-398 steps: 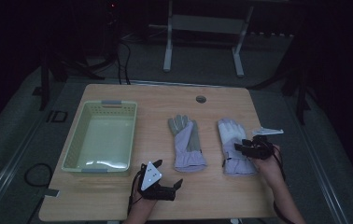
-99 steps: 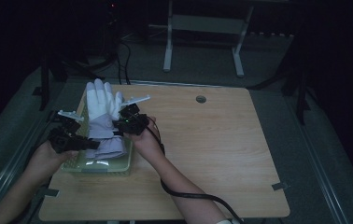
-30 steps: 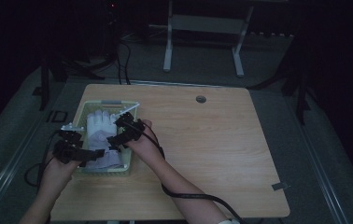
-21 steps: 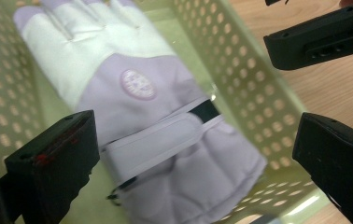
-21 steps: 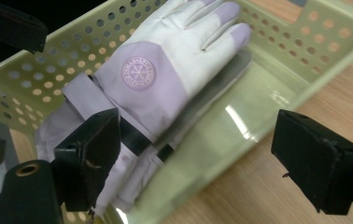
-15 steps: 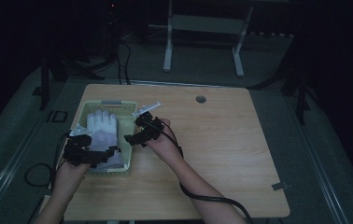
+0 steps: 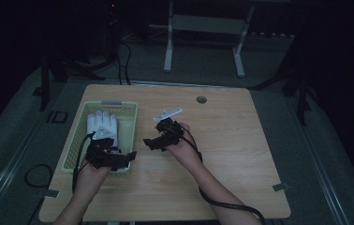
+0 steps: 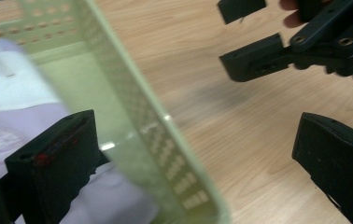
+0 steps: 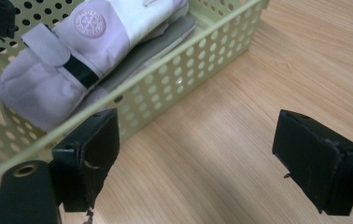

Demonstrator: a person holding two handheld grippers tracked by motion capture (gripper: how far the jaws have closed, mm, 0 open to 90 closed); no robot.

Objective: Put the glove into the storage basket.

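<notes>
Gloves [image 7: 102, 127] lie stacked in the green basket [image 7: 130, 123] at about 9 o'clock on the table [image 7: 231, 154], fingers toward 12 o'clock. The right gripper view shows two of them: a white and lilac one with a round badge on top, a greyer one beneath, both fully inside the basket wall.

Left gripper [image 7: 119, 161]: jaws spread wide, holding nothing. In its own view one jaw sits inside the basket over the glove cuff and the other outside above the bare wood, so the jaws straddle the right-hand wall near the 6 o'clock corner.

Right gripper [image 7: 151, 143]: jaws spread wide, empty, just off the basket at its 3 o'clock side, apart from the wall.

Judgement: the gloves appear delivered; the work left is to get the tools clear.

Risks noted:
- A sideways pull of the left gripper would catch a jaw on the wall and drag or tip the light basket.
- The inner jaw is close to the cuff; whether it touches cannot be told. Lifting at an angle could snag the fabric and pull the top glove over the rim.
- The two grippers are near each other; crossing paths could knock them together.
</notes>
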